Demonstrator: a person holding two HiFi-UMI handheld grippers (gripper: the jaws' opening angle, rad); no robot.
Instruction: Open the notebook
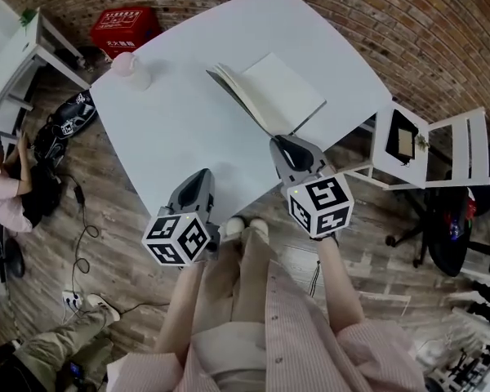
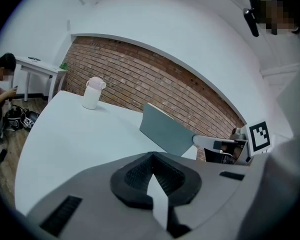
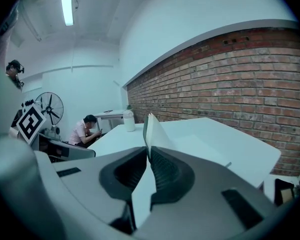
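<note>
The notebook (image 1: 282, 88) lies on the white table (image 1: 188, 113), its grey cover (image 2: 165, 131) lifted and standing steeply over the pages. My right gripper (image 1: 284, 143) is at the notebook's near corner, shut on the cover's edge. In the right gripper view the cover (image 3: 151, 129) rises straight out from between the closed jaws of the right gripper (image 3: 149, 151). My left gripper (image 1: 202, 175) hovers at the table's near edge, left of the notebook and apart from it. The left gripper (image 2: 152, 157) has its tips together, with nothing between them.
A white lidded cup (image 1: 135, 70) stands at the table's far left corner. Off the table are a red crate (image 1: 124, 27), a white desk (image 1: 16, 55), a seated person (image 1: 4, 190), a bag (image 1: 65, 121) and a white folding chair (image 1: 425, 145) at the right.
</note>
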